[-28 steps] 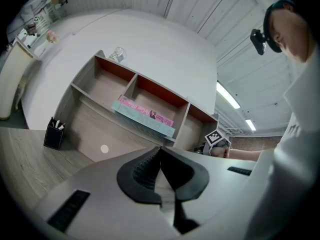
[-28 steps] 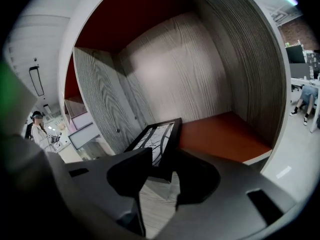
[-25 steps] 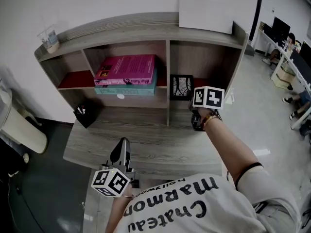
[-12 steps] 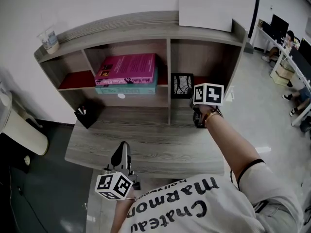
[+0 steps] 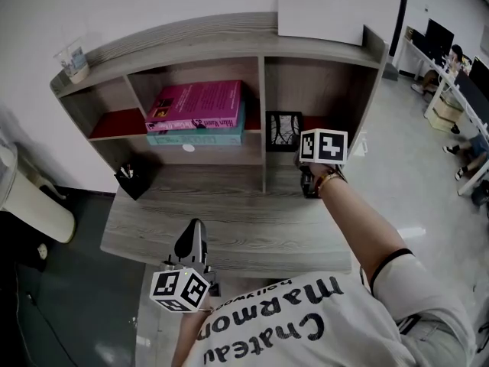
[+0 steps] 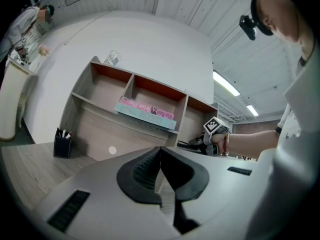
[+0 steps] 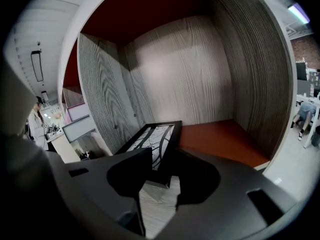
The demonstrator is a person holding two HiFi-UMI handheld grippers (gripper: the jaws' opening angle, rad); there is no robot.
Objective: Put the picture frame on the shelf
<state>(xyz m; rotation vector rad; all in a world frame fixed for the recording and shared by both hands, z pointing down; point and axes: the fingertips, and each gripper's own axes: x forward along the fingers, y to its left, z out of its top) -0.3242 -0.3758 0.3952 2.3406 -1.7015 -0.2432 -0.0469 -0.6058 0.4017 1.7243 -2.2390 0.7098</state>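
Note:
The picture frame [image 5: 283,131], black with a pale branching pattern, stands in the shelf unit's right compartment on the red shelf [image 5: 315,123], close to the middle divider. In the right gripper view the frame [image 7: 159,143] runs up from between my jaws, its lower edge at the jaw tips. My right gripper [image 7: 164,157] is shut on that lower edge, and its marker cube [image 5: 323,145] hides the jaws in the head view. My left gripper [image 5: 193,234] hangs over the desk's front edge, shut on nothing [image 6: 160,153].
Pink and teal books [image 5: 200,105] lie in the middle compartment. A black pen holder [image 5: 131,180] stands on the desk [image 5: 229,216] at left. A cup [image 5: 74,60] and a white board [image 5: 319,17] sit on the unit's top. Wooden walls [image 7: 255,69] enclose the right compartment.
The right gripper and the frame stay in the same place in the right compartment. The left gripper has hardly moved. Only the head camera has shifted a little.

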